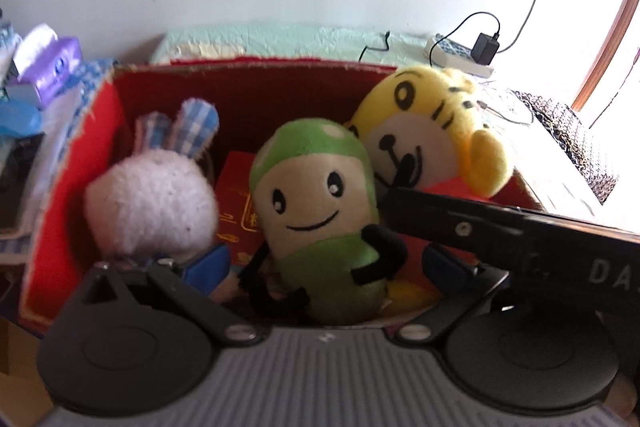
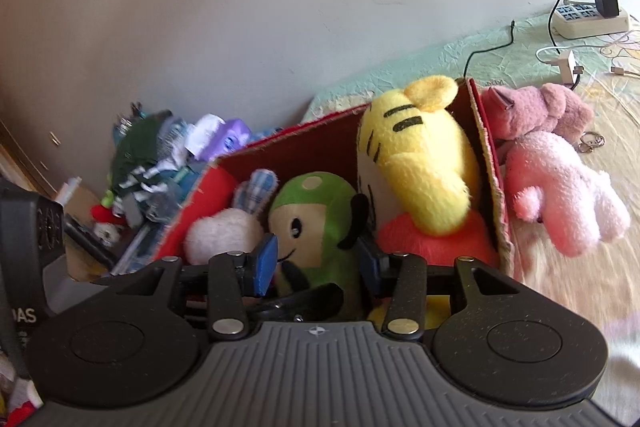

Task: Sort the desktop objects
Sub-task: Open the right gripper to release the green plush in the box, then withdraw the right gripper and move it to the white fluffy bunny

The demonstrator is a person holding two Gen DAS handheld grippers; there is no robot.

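On the black arm crossing my left view at three o'clock I read the white letters "DAS"; the rest is cut off. Gold characters show on a red packet (image 1: 240, 211) in the box, too blurred to read. The red cardboard box (image 1: 72, 187) has raw, frayed edges and holds three plush toys: a fuzzy white rabbit (image 1: 152, 203) with checked blue ears at nine o'clock, a smooth green bean-shaped doll (image 1: 316, 211) with a stitched smile at centre, and a yellow striped tiger (image 1: 432, 131) at one o'clock. My left gripper (image 1: 320, 263) stands wide open, blue pads either side of the green doll, holding nothing. My right gripper (image 2: 316, 263) has its blue pads close around the same doll; I cannot tell whether they press it. Two fluffy pink plush toys (image 2: 560, 187) lie outside the box at three o'clock on a crinkled bedspread (image 2: 460, 55).
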